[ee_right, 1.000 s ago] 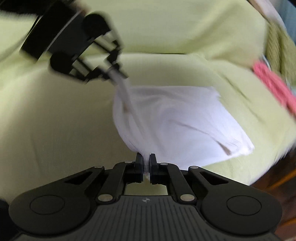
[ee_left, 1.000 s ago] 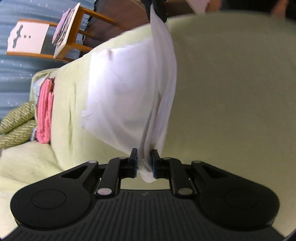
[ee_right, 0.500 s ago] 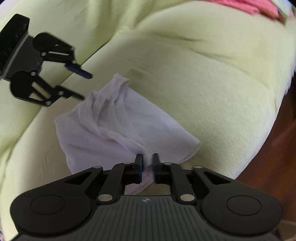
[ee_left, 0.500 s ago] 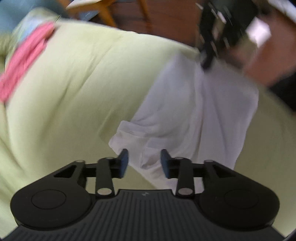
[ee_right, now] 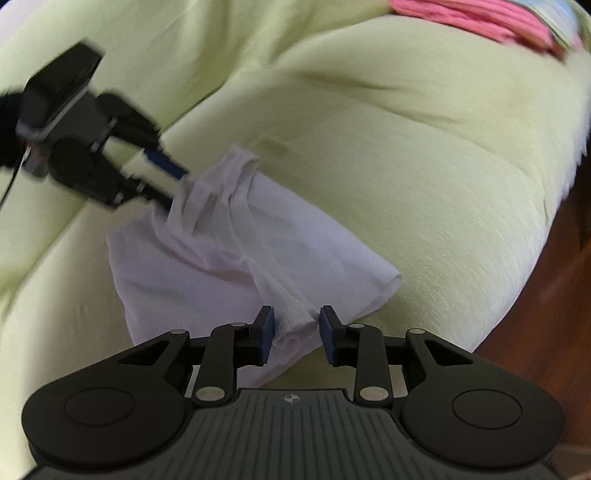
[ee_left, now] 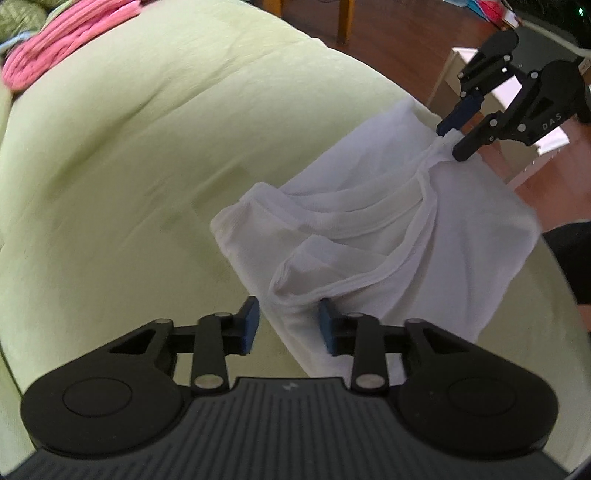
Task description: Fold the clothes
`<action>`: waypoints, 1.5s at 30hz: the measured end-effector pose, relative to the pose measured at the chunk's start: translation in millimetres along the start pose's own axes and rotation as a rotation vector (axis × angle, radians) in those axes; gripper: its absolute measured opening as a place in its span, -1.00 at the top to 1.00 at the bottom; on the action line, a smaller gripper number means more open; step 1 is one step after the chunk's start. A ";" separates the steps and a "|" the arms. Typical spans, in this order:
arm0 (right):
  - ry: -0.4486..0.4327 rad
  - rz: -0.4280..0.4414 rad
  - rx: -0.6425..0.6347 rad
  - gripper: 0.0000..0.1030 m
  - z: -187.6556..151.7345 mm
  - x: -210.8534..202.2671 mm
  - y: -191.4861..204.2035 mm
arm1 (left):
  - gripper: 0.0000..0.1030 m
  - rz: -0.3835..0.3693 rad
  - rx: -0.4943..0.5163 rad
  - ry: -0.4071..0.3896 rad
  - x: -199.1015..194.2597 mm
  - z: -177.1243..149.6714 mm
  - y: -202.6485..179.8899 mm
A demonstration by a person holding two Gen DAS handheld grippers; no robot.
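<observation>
Both tongs — left gripper (ee_left: 289, 325) and right gripper (ee_right: 296, 329) — stand parted and closing around white garment (ee_left: 373, 236) edges; next fold needs firm pinches.

Pale green cushion (ee_left: 155, 155) fills most of my left view, creased. Pink knitted cloth (ee_left: 62, 48) bunched at upper left, a green patterned pillow (ee_left: 18, 11) just behind it. Reddish wooden floor (ee_left: 388, 44) along the top. Wooden leg (ee_left: 343, 18) at top centre. White box (ee_left: 517, 96) upper right.
</observation>
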State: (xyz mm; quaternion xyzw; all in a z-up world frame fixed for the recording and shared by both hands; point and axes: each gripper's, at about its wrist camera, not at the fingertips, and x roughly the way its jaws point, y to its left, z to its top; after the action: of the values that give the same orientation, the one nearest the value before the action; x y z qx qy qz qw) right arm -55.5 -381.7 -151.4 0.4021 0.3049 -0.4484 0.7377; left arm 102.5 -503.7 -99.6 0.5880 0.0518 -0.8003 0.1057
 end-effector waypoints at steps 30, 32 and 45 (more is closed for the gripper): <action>-0.033 -0.037 0.282 0.47 27.0 17.8 -53.6 | 0.80 -0.011 -0.248 -0.108 11.6 10.7 65.9; -0.035 -0.108 0.276 0.03 29.0 12.4 -43.8 | 0.51 0.043 -0.198 -0.096 5.5 10.7 58.3; -0.018 -0.419 -0.475 0.03 -48.9 -13.9 150.9 | 0.23 0.260 0.464 -0.068 -65.9 -48.8 -95.7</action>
State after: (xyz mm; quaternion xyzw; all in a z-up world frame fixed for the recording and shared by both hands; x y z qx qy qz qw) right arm 71.3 -292.1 -115.9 0.1432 0.4707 -0.5105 0.7052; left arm 144.7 -393.4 -55.6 0.5709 -0.2125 -0.7898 0.0716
